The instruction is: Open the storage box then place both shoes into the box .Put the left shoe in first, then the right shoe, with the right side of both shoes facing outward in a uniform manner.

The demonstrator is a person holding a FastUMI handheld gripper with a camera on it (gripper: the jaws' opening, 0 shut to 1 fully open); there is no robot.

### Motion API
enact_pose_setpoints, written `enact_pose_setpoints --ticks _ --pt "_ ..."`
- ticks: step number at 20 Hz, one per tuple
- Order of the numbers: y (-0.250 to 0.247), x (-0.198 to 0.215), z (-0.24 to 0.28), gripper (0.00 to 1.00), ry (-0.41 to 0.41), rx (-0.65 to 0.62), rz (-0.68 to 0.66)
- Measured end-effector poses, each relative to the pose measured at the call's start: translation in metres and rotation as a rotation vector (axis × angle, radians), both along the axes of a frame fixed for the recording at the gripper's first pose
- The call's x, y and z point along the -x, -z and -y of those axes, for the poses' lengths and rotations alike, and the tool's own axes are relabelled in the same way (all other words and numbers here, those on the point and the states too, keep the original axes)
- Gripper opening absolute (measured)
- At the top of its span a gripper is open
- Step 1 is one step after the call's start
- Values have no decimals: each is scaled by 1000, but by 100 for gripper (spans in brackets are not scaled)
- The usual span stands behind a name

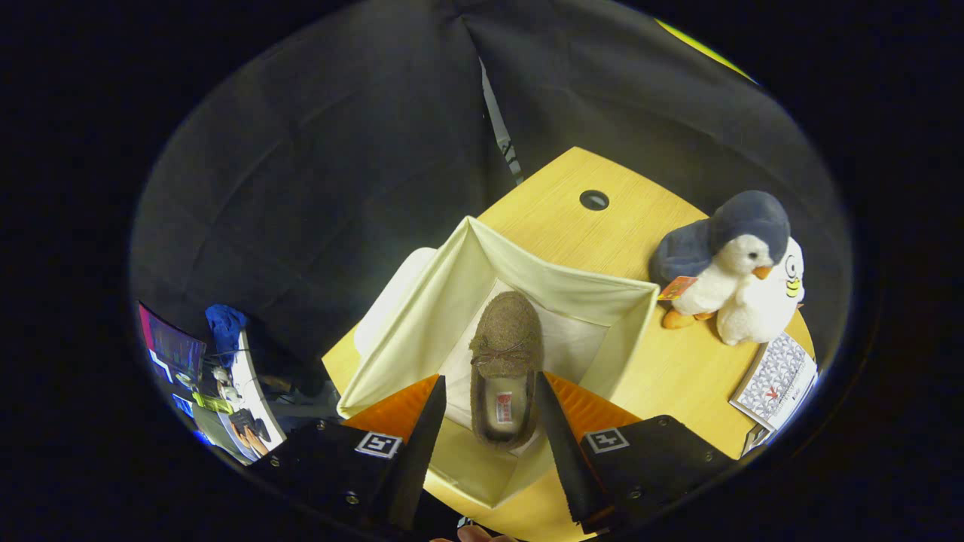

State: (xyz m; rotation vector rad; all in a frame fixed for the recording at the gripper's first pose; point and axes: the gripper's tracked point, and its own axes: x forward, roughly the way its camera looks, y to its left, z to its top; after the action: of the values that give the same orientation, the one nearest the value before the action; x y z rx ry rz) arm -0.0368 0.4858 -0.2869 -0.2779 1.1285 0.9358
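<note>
I am holding the gripper (488,395) open astride the brown shoe (506,366) in the storage box (422,331), verifying seating before lifting clear vertically.

Wood table (602,233) w/ open storage box (572,290), plush penguin (727,260), booklet (776,380).

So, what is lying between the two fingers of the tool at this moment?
In the gripper view, a brown shoe lies between the open fingers of the tool, resting inside the open storage box. Neither finger touches it.
</note>
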Motion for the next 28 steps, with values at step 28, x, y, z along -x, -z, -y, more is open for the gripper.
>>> enact_pose_setpoints --ticks 28 --pt "32 -6 417 74 621 16 172"
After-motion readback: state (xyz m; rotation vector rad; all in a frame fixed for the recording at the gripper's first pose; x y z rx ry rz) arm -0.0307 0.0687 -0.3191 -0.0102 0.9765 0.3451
